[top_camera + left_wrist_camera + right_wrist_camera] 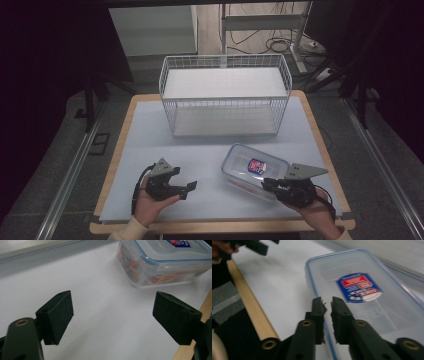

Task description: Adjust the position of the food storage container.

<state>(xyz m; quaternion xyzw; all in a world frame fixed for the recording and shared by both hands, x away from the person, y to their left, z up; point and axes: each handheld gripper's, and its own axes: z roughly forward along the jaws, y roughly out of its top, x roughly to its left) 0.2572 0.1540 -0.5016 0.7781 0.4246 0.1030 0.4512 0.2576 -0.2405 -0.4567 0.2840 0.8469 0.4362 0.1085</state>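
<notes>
Two black jaws of the right gripper (326, 305) pinch the clear plastic container (372, 297) rim; left gripper (112, 315) jaws wide

A wire basket (225, 95) stands at the far middle of the bench (210, 150). Nearer and to the right lies a lidded container (255, 170), well apart from the basket. The right gripper (270, 184) sits at the container's near edge, its jaws closed on the rim. The left gripper (187, 189) rests near left, left of the container and apart from it.
</notes>
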